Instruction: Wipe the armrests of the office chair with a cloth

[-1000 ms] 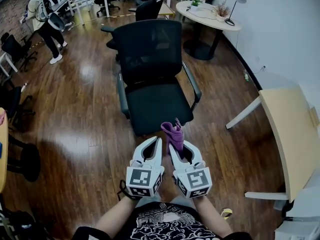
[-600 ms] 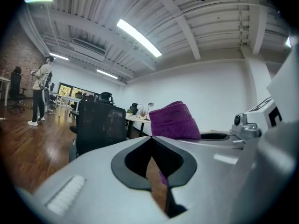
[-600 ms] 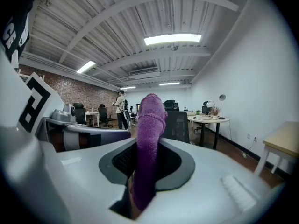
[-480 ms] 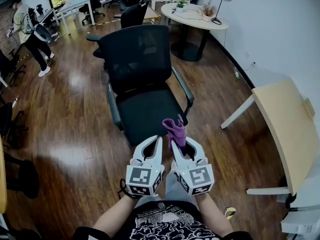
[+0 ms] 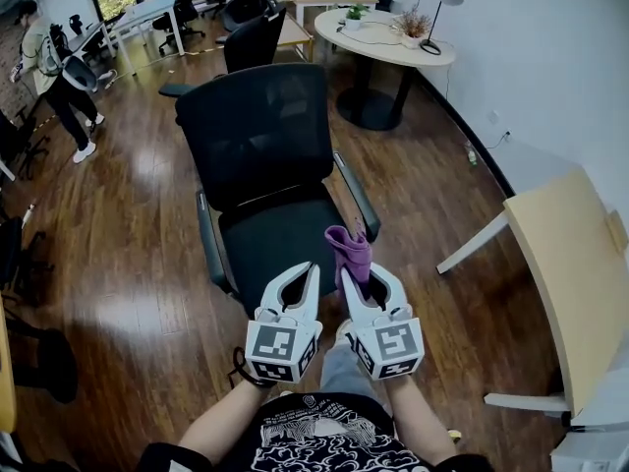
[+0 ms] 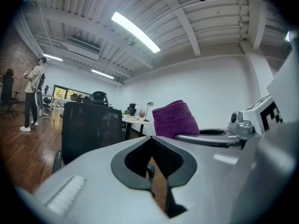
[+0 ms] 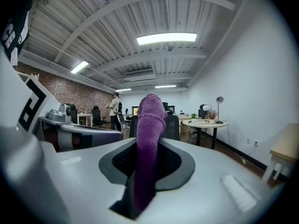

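While both grippers are held side by side close to the person's body, the right gripper has its jaws clamped on a purple cloth, which stands up in a folded bunch above the fingertips. In the right gripper view the cloth fills the gap between the dark pads and rises past them. The left gripper sits just beside the right one, jaws drawn together at the tips with nothing between them; the left gripper view shows only the oval opening behind the closed tips and the cloth off to its right.

Directly ahead of both grippers stands the black office chair, its seat facing them. One armrest lies just beyond the cloth, ahead of the right gripper; the other armrest lies ahead and to the outer side of the left gripper. The cloth touches neither. Farther ahead, beyond the chair, is a round table.
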`<state>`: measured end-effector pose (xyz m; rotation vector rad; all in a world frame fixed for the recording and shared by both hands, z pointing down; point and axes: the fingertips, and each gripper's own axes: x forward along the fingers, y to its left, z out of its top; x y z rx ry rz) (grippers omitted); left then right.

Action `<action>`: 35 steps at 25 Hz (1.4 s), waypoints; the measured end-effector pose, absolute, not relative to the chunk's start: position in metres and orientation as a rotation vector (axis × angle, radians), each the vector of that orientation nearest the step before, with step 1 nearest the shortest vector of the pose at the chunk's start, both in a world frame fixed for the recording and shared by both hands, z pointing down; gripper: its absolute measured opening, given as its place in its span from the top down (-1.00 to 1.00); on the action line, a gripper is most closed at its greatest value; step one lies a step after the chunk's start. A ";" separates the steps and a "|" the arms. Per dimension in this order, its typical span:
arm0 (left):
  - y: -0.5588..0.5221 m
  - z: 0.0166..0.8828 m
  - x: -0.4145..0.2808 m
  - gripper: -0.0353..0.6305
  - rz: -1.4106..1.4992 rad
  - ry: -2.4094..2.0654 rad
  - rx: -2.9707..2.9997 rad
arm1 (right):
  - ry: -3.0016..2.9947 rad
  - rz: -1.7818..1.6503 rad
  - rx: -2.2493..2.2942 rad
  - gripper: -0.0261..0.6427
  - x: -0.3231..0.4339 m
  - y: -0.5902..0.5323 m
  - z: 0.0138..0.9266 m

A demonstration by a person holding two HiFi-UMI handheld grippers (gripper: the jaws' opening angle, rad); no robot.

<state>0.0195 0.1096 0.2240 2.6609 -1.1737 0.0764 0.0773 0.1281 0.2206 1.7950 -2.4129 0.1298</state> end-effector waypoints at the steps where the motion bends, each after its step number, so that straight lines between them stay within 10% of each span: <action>1: 0.099 0.225 0.028 0.88 0.084 -1.175 2.658 | -2.417 0.131 1.787 0.70 0.084 0.116 0.221; 35: -0.234 0.321 0.173 0.88 0.107 -1.453 2.401 | -2.458 0.122 1.394 0.70 0.238 -0.235 0.338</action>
